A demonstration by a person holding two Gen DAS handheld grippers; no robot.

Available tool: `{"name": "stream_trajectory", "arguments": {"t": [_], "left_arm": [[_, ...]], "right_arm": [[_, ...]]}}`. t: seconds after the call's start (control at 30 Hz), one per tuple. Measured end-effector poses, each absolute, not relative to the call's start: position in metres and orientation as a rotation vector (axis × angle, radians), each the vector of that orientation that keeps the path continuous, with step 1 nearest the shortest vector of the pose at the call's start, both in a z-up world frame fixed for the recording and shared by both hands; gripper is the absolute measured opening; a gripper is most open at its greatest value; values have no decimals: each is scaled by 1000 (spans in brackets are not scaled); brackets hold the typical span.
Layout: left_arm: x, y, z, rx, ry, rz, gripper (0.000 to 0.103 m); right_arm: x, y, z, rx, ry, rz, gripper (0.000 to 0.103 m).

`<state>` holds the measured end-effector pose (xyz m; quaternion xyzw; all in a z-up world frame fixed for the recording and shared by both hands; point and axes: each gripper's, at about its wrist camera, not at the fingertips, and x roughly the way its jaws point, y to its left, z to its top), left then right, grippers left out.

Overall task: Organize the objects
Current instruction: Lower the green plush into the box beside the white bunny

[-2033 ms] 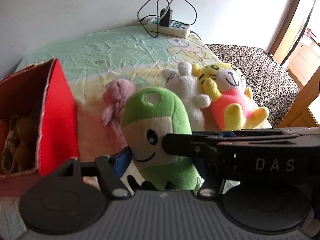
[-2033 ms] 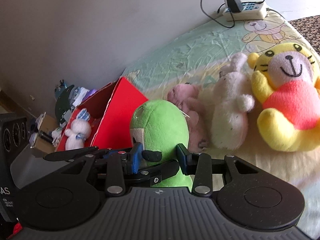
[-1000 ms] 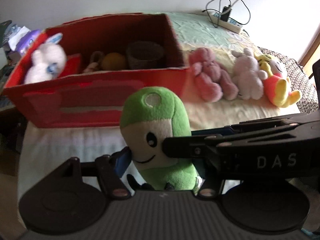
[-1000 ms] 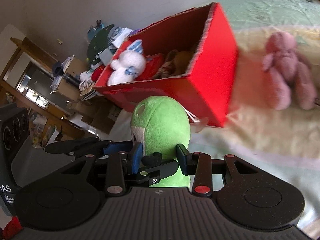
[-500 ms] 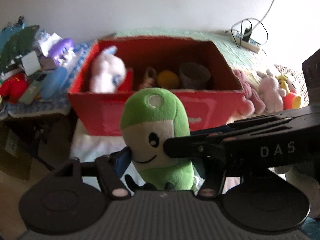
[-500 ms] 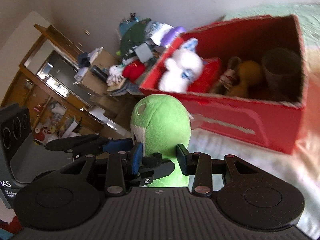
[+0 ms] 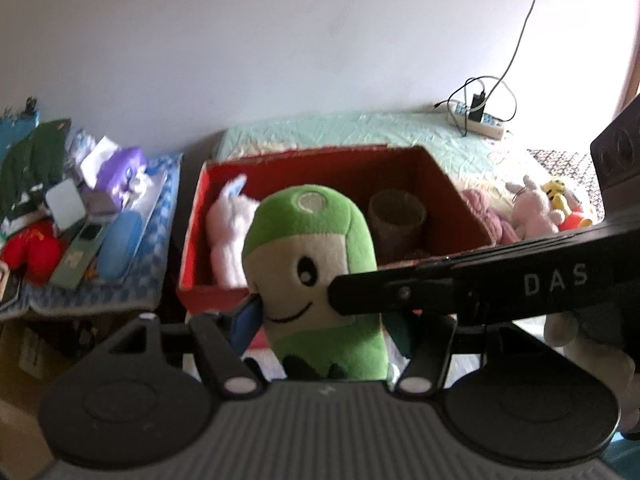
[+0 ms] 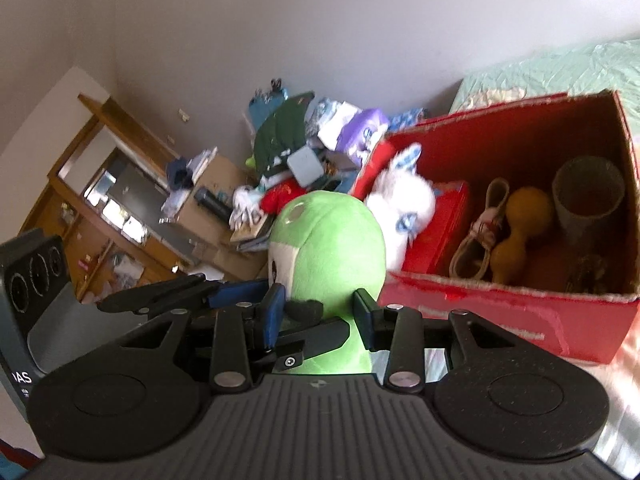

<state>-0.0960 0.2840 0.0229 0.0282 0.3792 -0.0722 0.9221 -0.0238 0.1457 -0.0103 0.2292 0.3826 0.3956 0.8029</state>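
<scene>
Green plush toy (image 7: pixel 316 280) held upright between both sets of tongs, in front of the red box (image 7: pixel 452 200) and short of its near wall; not yet inside.

Left tongs (image 7: pixel 320 320): clenched on the plush's lower body, blue pad pressed into its left flank; the far finger is hidden behind the plush and the other tool. Right tongs (image 8: pixel 318 314): clenched on the same plush (image 8: pixel 328 256) around its narrow lower part, blue pads (image 8: pixel 272 312) touching it on both sides.

Left wrist view only: the plush's face, with eye and smile turned toward this camera; the right tool's black arm crossing in front of the toy at cheek height, lettered "DAS"; pink plush (image 7: pixel 484 216), white rabbit plush (image 7: pixel 528 208) and yellow tiger plush (image 7: pixel 564 204) lying in a row on the bed (image 7: pixel 360 132) beyond the box's right wall; power strip (image 7: pixel 476 116) with cable near the wall.

Right wrist view only: the back of the plush's head; deeper box contents (image 8: pixel 520 312) — white plush with blue ears (image 8: pixel 404 200), small shoe (image 8: pixel 484 232), orange gourd-shaped toy (image 8: pixel 520 224), grey cup (image 8: pixel 588 196) in the right corner. Cluttered side table and wooden cabinet (image 8: pixel 104 184) at left.
</scene>
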Motion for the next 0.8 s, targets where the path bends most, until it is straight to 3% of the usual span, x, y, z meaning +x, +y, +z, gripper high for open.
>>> {"name": "stream_trajectory", "arguments": {"t": [0.37,0.8], "left_arm": [[-63,282,35,92,702,-195,64],[5,292,1,62,743,-211,64]], "right_arm": [[-2,141,0,516,724,768,41],[47,151,-33,536,743,649,41]]}}
